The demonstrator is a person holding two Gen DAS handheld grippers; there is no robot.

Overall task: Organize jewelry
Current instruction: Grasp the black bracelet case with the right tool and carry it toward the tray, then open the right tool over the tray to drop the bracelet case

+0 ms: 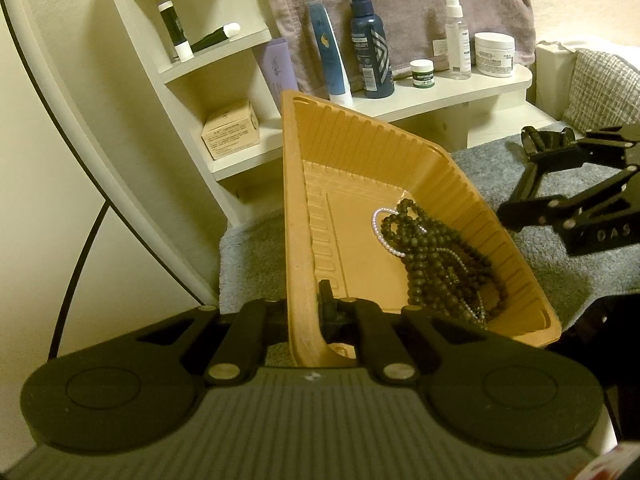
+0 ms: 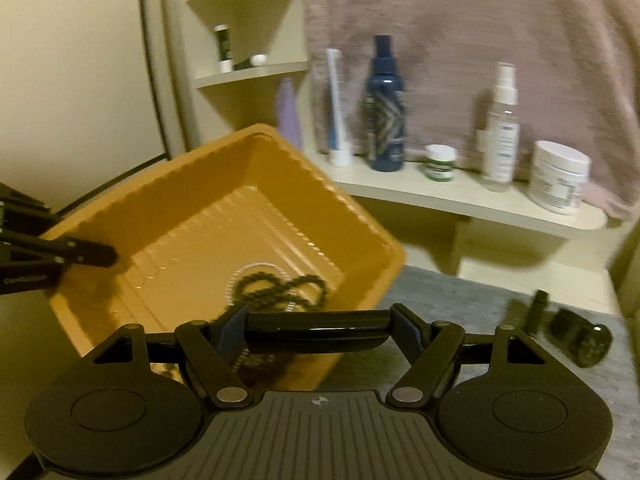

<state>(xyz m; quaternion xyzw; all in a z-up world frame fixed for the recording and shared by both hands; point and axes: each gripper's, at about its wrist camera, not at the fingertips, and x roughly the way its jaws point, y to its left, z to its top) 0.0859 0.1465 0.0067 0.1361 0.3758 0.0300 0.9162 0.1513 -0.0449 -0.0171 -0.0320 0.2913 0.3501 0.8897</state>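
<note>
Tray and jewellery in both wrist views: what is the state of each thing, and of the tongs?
yellow tray: tilted, one wall clamped.
left tongs: shut on the yellow tray.
right tongs: shut on a black glossy bar.
dark bead necklaces: heaped in the tray's low corner.
pearl strand: in the tray, partly under the beads.

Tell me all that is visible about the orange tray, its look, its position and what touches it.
The orange tray looks like thin moulded plastic, rectangular, with ribbed walls, a flat rim and a stepped floor. It is tilted, its near side raised above the grey towel. The left gripper is shut on its near rim. Inside, dark bead necklaces and a small pearl strand lie heaped in the lower corner. The right gripper, holding a black bar-shaped object, is near the tray but does not touch it.
</note>
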